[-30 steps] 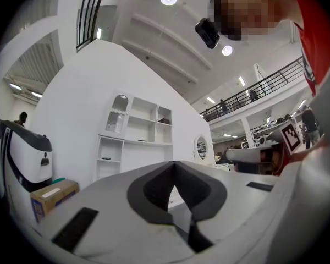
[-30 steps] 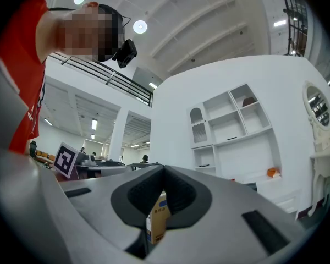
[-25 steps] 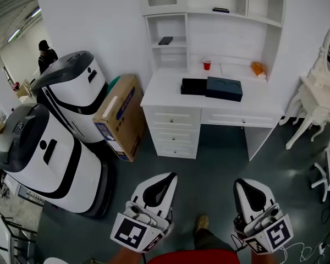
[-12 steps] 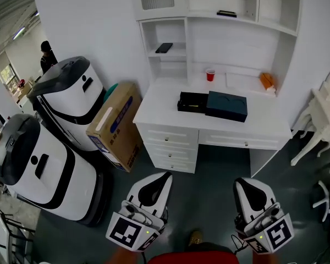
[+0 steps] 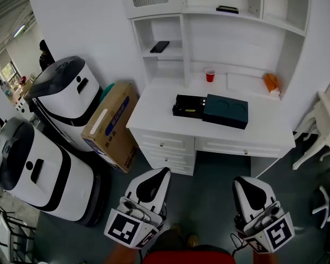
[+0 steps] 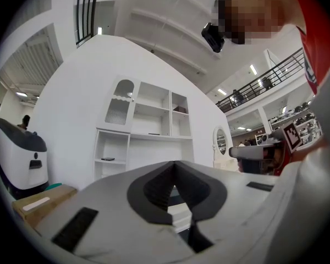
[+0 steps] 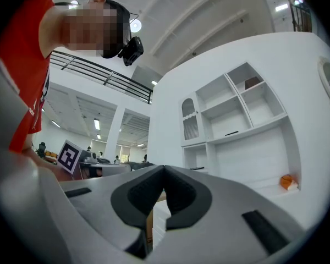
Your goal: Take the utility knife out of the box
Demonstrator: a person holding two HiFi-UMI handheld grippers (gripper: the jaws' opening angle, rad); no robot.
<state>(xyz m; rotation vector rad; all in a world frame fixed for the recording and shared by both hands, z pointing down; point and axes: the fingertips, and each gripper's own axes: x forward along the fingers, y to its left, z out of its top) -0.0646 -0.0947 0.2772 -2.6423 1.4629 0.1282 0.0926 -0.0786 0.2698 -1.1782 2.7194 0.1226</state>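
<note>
On the white desk (image 5: 154, 120) lies a dark box: its open black tray (image 5: 188, 105) sits on the left and its dark teal lid (image 5: 226, 110) beside it on the right. Something yellowish shows inside the tray; the utility knife cannot be made out. My left gripper (image 5: 161, 173) and my right gripper (image 5: 242, 183) hang low over the grey floor, well short of the desk, both shut and empty. In the left gripper view the jaws (image 6: 173, 166) meet at the tips; in the right gripper view the jaws (image 7: 164, 169) also meet.
A red cup (image 5: 210, 75) and an orange object (image 5: 271, 82) stand at the desk's back. A phone (image 5: 159, 47) lies on a shelf. A cardboard box (image 5: 108, 125) and two large white-and-grey machines (image 5: 38, 169) stand left. White chairs (image 5: 324, 131) are at the right.
The desk and box have come nearer and shifted slightly left in the head view as the person walks toward them. Both grippers stay shut in the same spot in the view.
</note>
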